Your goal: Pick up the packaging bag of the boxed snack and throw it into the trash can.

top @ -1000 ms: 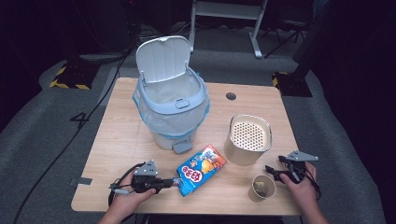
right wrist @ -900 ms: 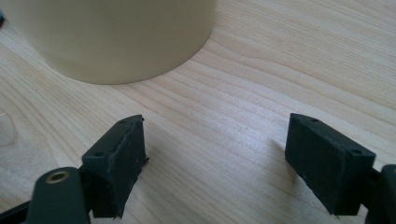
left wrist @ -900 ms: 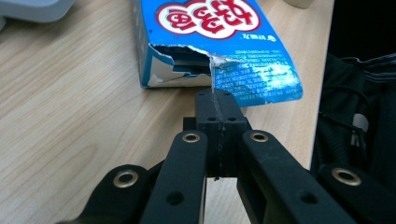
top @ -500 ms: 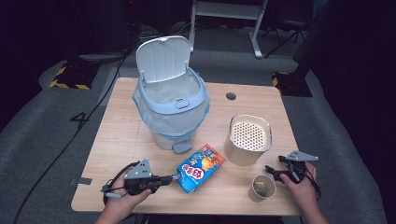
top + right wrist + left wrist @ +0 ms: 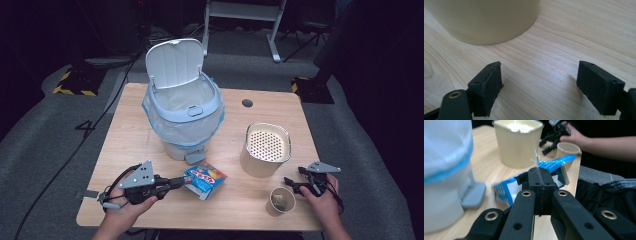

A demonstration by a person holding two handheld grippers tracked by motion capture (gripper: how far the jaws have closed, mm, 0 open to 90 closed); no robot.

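Observation:
A blue snack bag (image 5: 205,180) hangs tilted in front of the bin, and my left gripper (image 5: 182,181) is shut on its left edge. In the left gripper view the closed jaws pinch the bag's (image 5: 506,191) crimped seam, and the bag slopes away above the wood. The pale blue pedal bin (image 5: 183,112) stands behind it with its lid up and a liner inside. My right gripper (image 5: 290,185) rests near the table's front right, open, with bare wood between its fingers (image 5: 487,85). It sits just right of a paper cup (image 5: 279,201).
A cream canister (image 5: 264,148) with a perforated top stands between the bin and the right hand; its wall (image 5: 481,20) looms close ahead of the right jaws. The bin's pedal (image 5: 194,158) juts toward the bag. A cable hole (image 5: 247,103) lies at the table's back.
My left gripper has risen with the snack bag and shifted a little right, lifting the bag off the table. The right hand has stayed put.

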